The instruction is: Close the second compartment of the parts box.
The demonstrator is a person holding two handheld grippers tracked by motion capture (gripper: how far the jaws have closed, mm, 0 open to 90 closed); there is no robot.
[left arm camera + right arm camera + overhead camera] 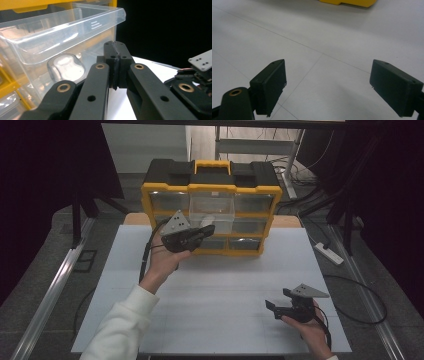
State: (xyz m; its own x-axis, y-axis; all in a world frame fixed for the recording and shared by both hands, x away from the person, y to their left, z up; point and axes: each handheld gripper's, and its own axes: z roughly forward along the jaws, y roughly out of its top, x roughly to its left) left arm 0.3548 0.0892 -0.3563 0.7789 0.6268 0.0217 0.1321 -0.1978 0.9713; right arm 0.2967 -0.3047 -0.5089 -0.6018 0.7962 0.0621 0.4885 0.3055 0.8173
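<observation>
Pushing on with your left gripper clenched on nothing, its jaws just beside the clear drawer pulled out of the yellow-and-black organizer at upper centre of the high view, could skid off that slick, glossy plastic; contact is hard to judge. Your right gripper rests released, lower right on the matte white tabletop.

A white desk fills the middle of the frame, on a grey floor. A white power strip lies on the floor at the right, a black cable looping below it. Metal shelving stands at the top.
</observation>
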